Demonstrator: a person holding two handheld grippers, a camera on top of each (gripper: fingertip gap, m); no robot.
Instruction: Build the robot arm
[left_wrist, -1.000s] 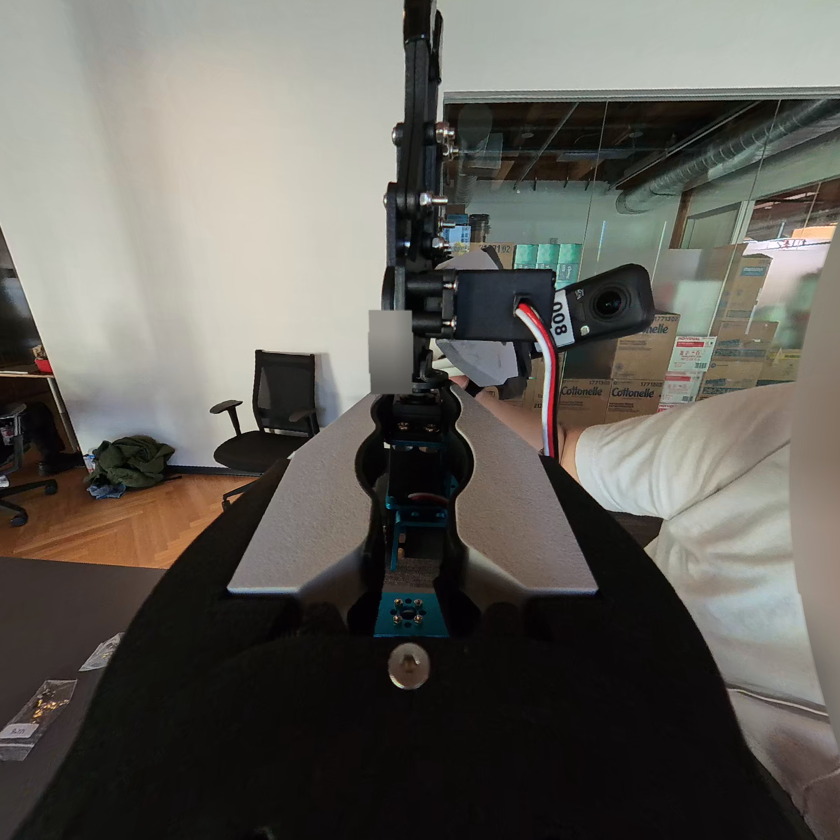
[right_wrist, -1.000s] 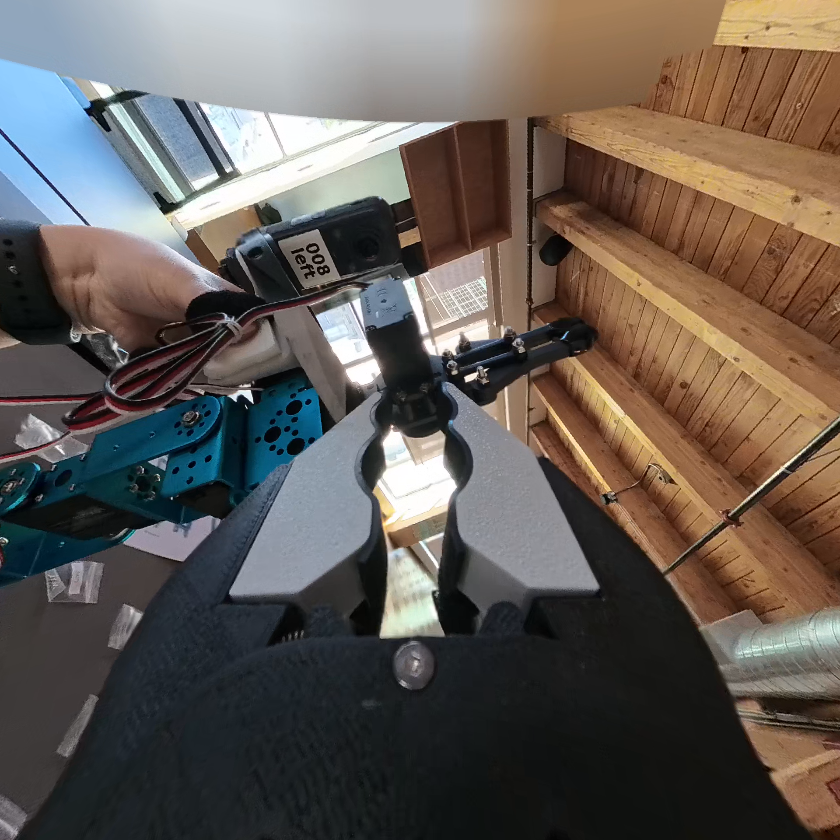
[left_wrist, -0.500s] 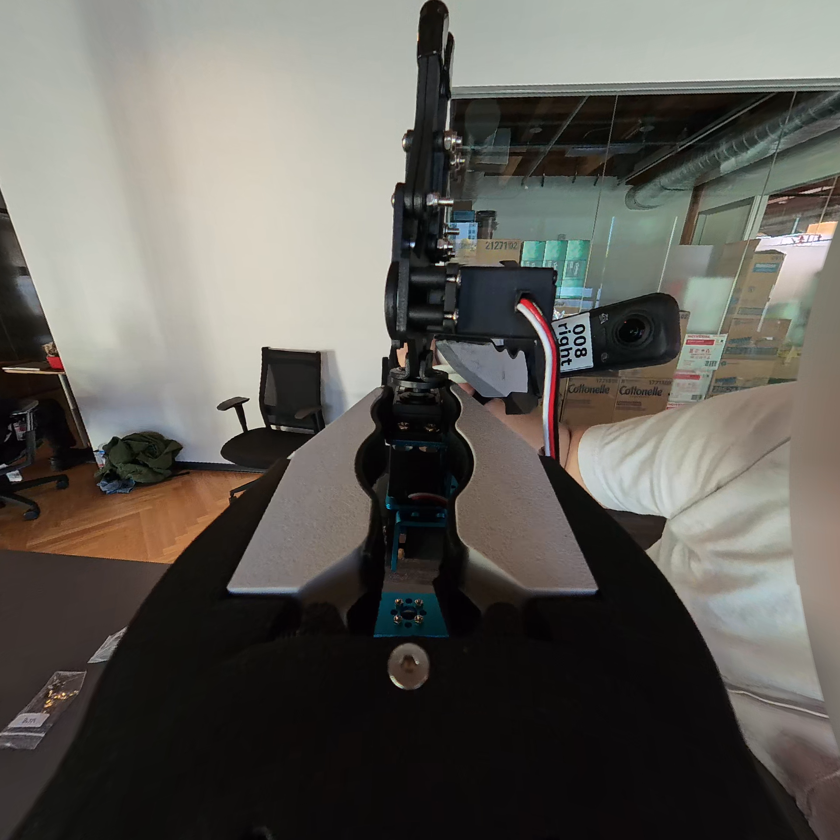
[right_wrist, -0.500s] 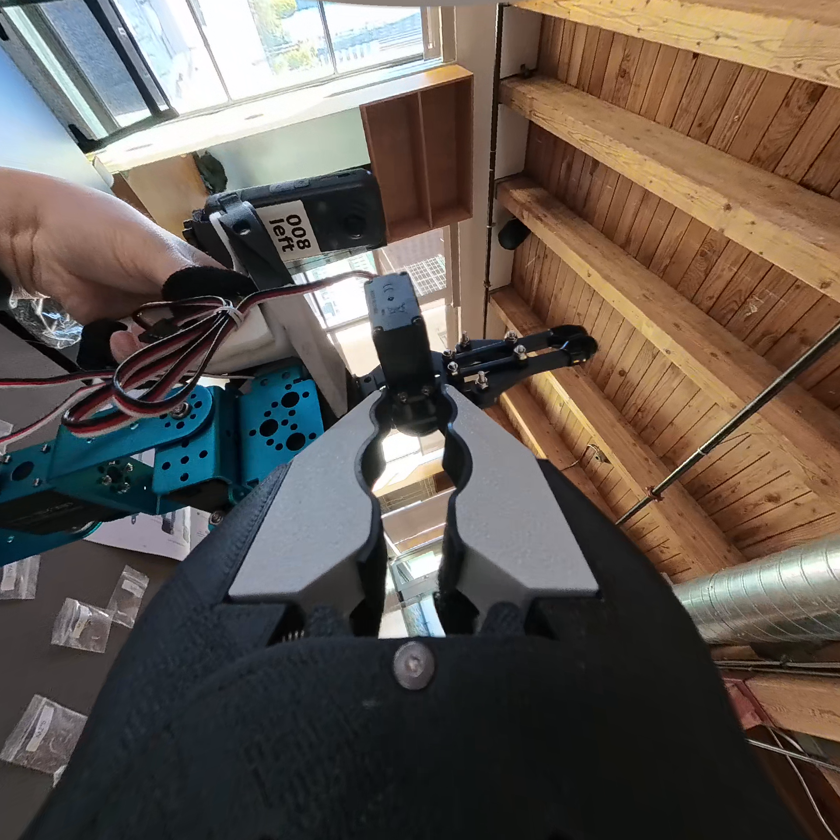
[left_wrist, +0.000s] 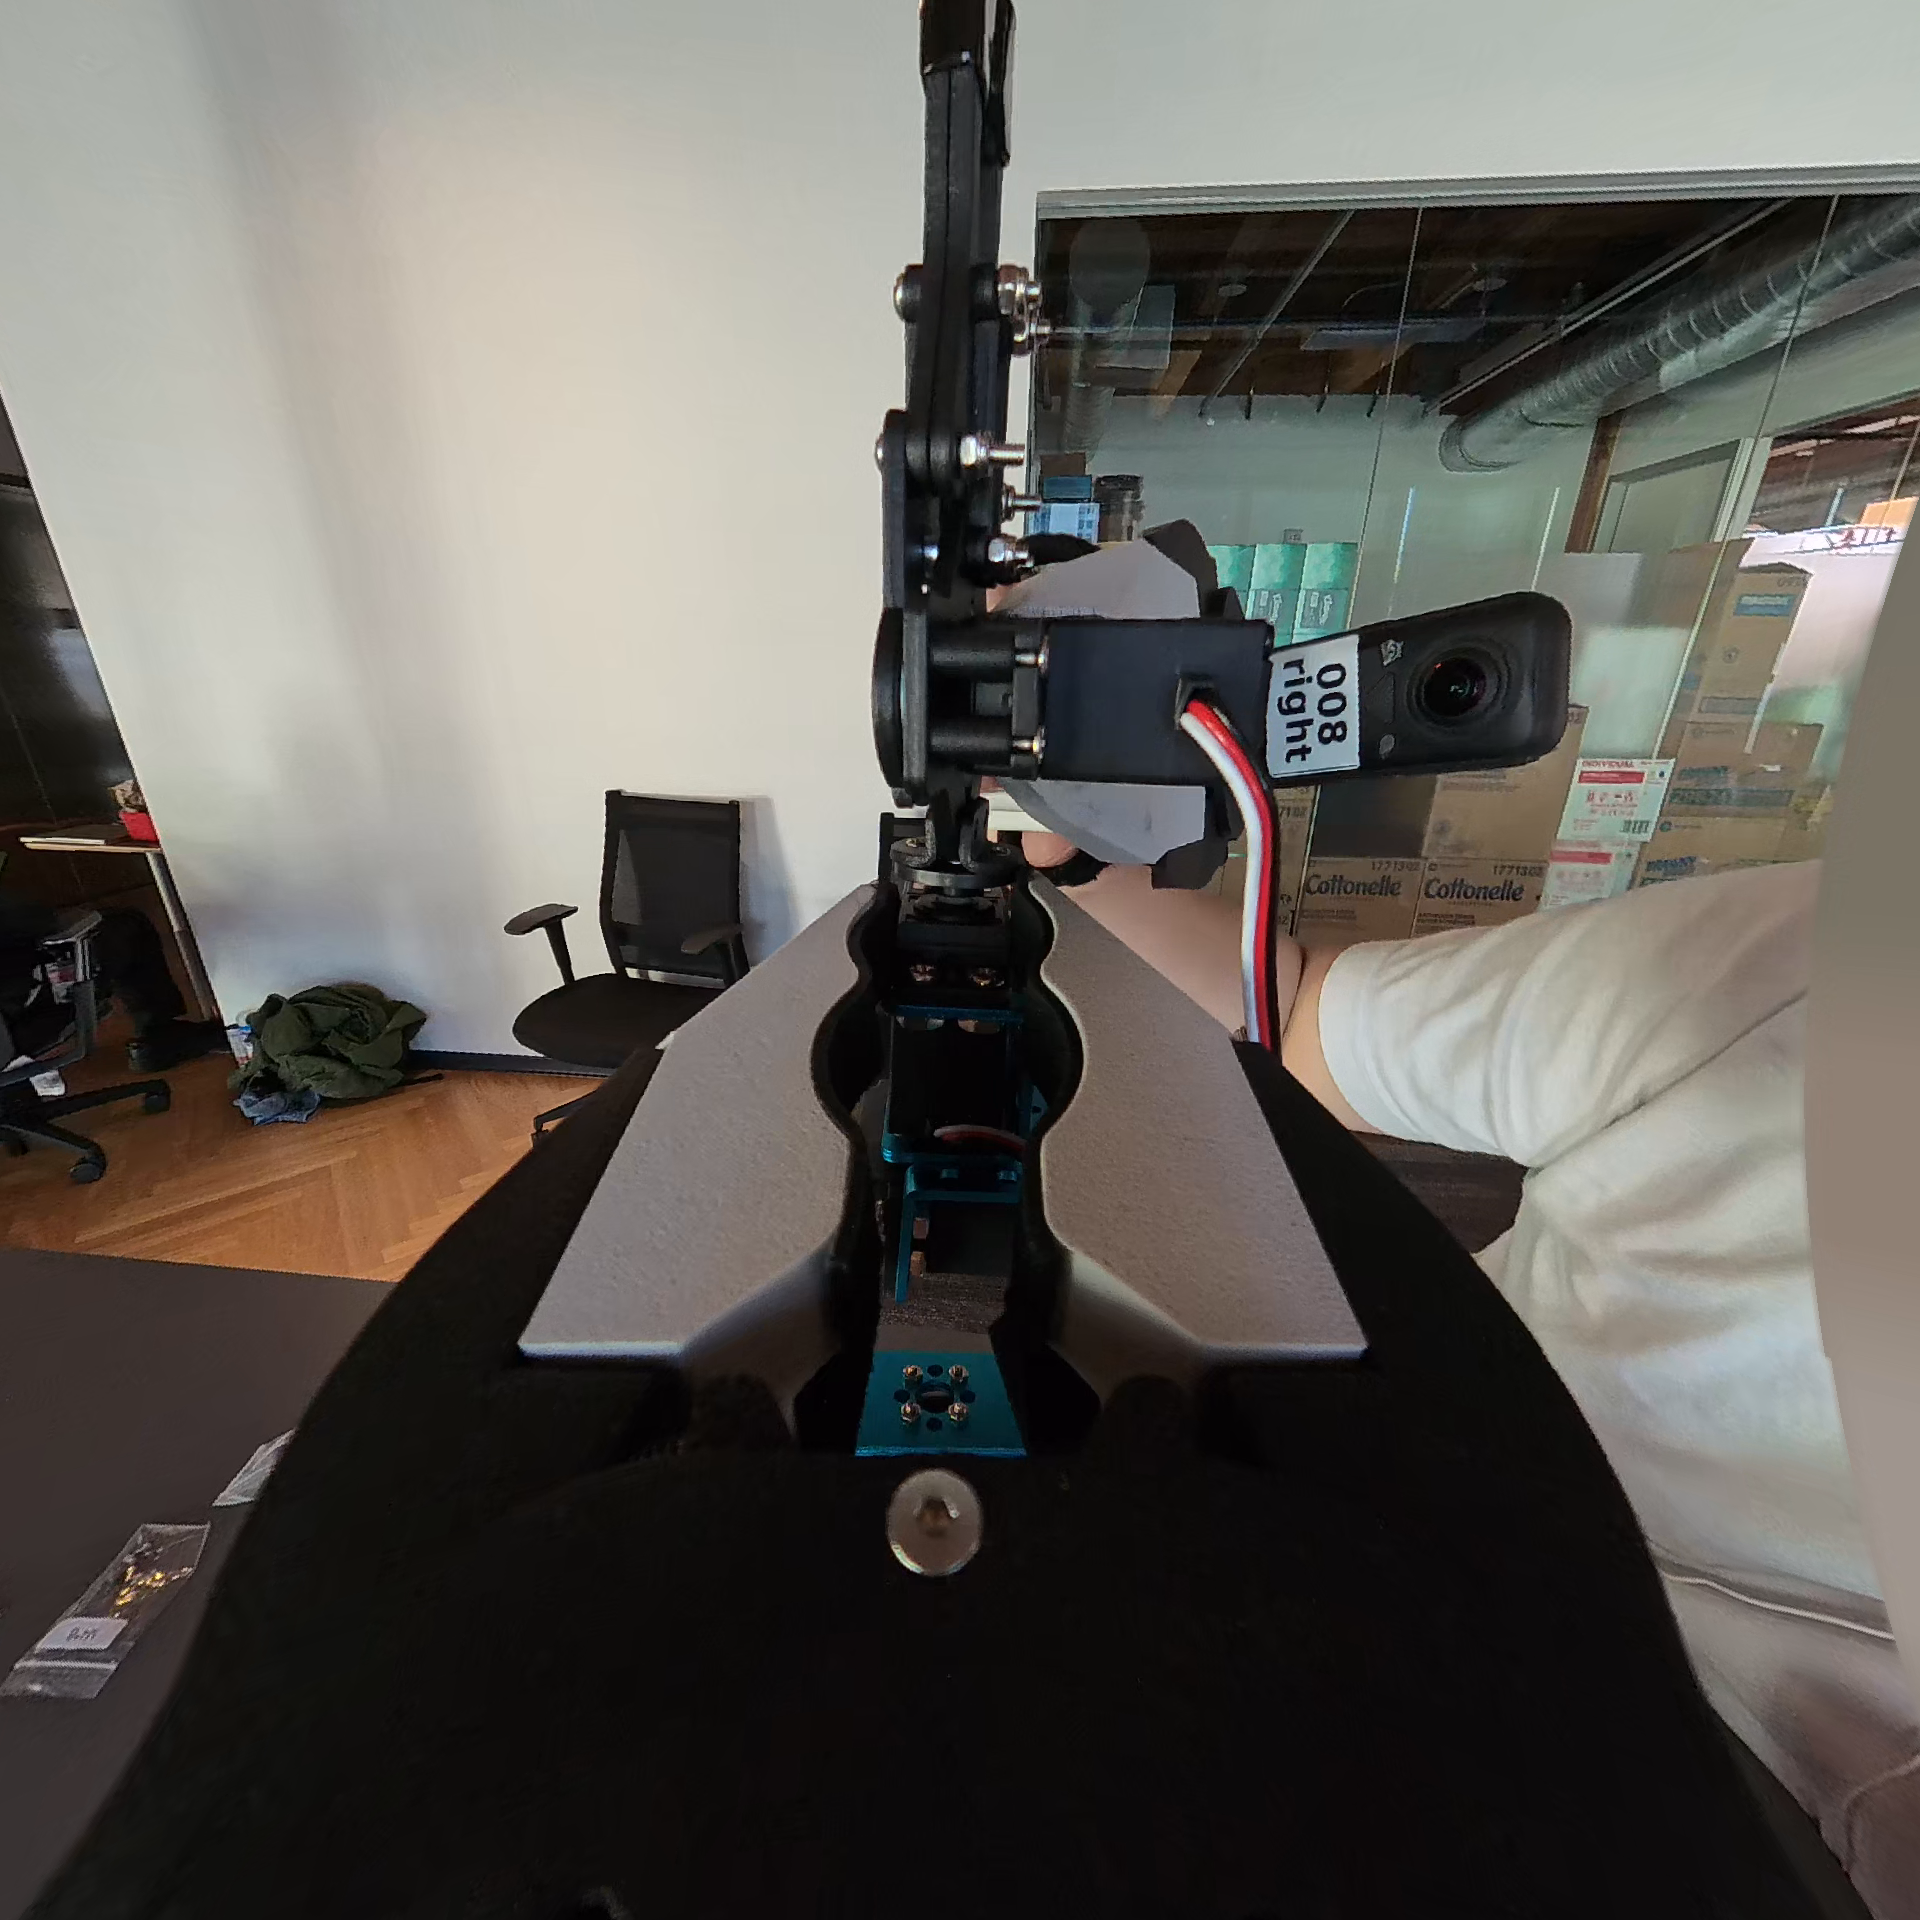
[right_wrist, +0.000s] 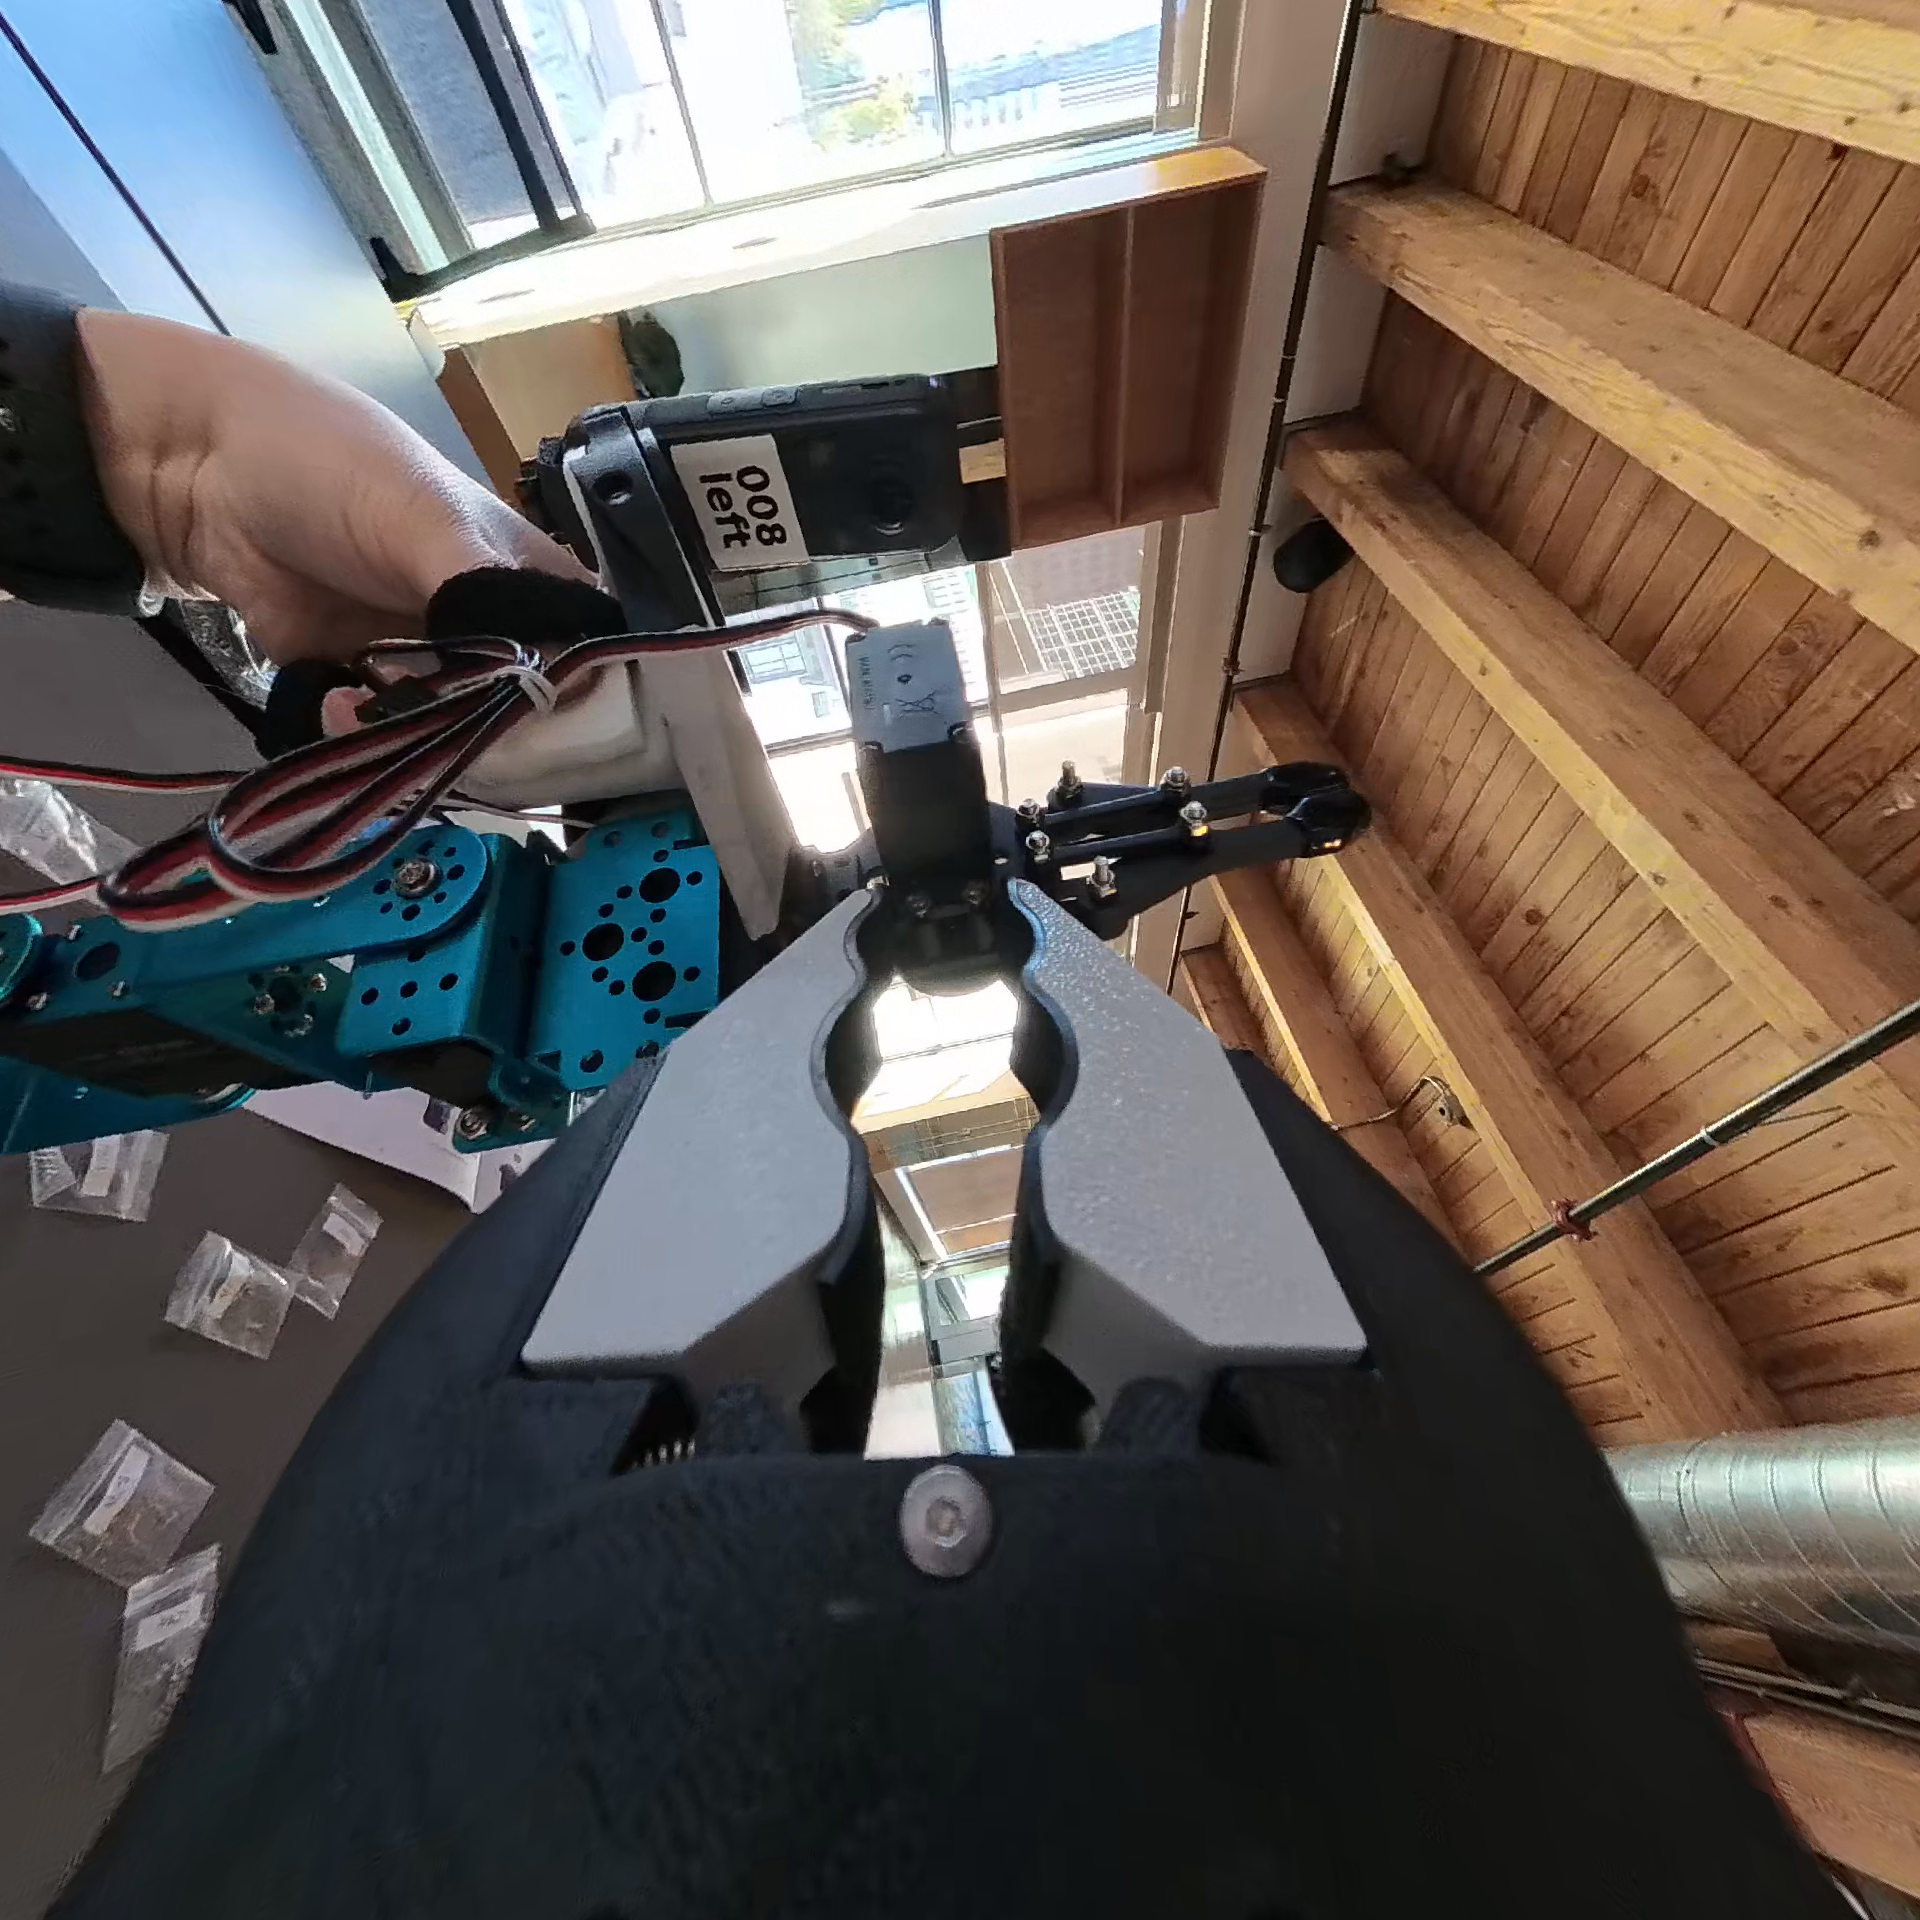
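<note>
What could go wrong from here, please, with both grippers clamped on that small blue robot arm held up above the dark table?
1. The striped servo cable loops loosely by the person's hand; it may snag and tug its plug on the black servo.
2. The right gripper pinches only that servo's end, so the black claw could twist or slip.
3. If the left gripper loosens, the blue brackets could drop onto the parts bags below.

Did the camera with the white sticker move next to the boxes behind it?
Yes. In the left wrist view the camera has slid rightward against the stacked boxes behind the glass.
</note>
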